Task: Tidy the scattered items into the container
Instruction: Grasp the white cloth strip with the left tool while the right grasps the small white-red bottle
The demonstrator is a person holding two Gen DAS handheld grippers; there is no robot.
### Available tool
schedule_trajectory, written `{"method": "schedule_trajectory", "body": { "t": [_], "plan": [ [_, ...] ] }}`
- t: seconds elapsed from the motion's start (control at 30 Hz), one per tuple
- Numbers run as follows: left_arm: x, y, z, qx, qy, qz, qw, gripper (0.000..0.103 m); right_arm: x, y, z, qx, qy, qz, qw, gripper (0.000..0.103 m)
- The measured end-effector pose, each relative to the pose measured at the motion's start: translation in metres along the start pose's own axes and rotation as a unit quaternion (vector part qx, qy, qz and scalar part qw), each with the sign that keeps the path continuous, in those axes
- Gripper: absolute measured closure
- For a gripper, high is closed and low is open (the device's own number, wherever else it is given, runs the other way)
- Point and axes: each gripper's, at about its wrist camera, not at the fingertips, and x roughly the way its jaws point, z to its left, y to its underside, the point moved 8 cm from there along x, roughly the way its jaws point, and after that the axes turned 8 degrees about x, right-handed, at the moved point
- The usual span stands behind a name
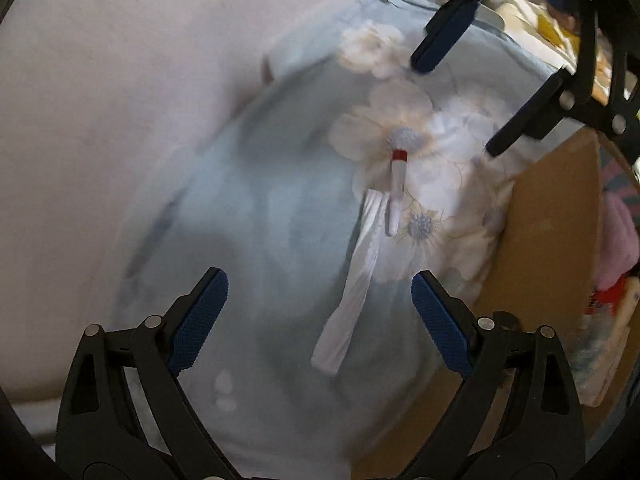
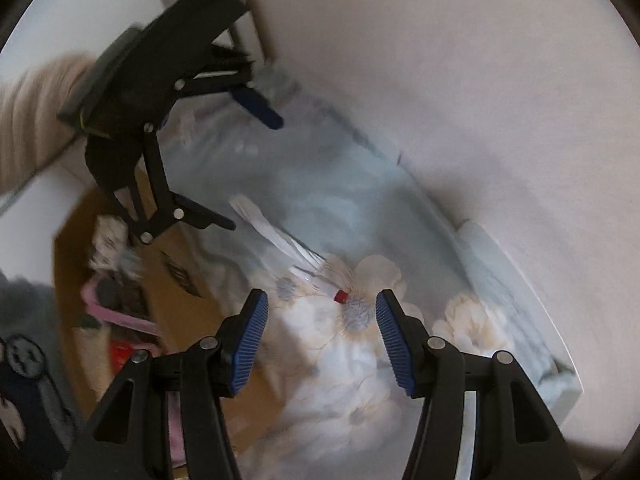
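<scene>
In the left wrist view, the left tongs (image 1: 320, 320) are wide apart and hold nothing, above a white folded cloth (image 1: 352, 280) and a little red-banded tube (image 1: 398, 184) on the flowered bed sheet (image 1: 260, 220). The cardboard box (image 1: 552, 220) sits at 3 o'clock. In the right wrist view, the right tongs (image 2: 322, 334) are apart and empty, with the tube (image 2: 340, 296) just past them at 12 o'clock and the box (image 2: 176, 280) at 9 o'clock.

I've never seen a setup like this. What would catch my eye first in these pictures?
Probably the black tongs with blue pads: the left tongs and right tongs both hang open over a pale blue flowered bedsheet. On the sheet lie a small white tube with a red band and a long white feather-like strip. Beside the bed stands a brown cardboard box already holding things.
</scene>
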Motion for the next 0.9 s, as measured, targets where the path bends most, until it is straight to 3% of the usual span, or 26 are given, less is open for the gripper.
{"method": "schedule_trajectory", "body": {
  "t": [0.1,0.43,0.5,0.6,0.73,0.8,0.9],
  "plan": [
    [0.015,0.0,-0.003,0.001,0.023,-0.003,0.9997,0.02,0.027,0.002,0.0,-0.017,-0.018,0.017,1.0,0.051],
    [0.033,0.003,-0.006,-0.009,0.018,-0.004,0.9998,0.021,0.067,0.008,-0.004,-0.026,-0.044,0.031,0.998,0.051],
    [0.036,0.005,-0.009,-0.008,0.017,-0.003,0.9998,0.021,0.07,0.008,-0.005,-0.034,-0.037,0.031,0.998,0.054],
    [0.041,0.009,-0.014,-0.002,0.018,-0.002,0.9998,0.023,0.078,0.011,-0.007,-0.047,-0.034,0.038,0.998,0.068],
    [0.043,0.013,-0.018,0.005,0.01,-0.011,0.9999,0.027,0.086,0.018,-0.004,-0.073,-0.03,0.039,0.996,0.069],
    [0.043,0.014,-0.017,0.002,0.006,-0.016,0.9998,0.032,0.085,0.019,-0.005,-0.081,-0.03,0.024,0.996,0.072],
    [0.04,0.016,-0.012,-0.012,-0.002,-0.022,0.9997,0.054,0.084,0.019,-0.01,-0.078,-0.029,0.012,0.996,0.082]
  ]
}}
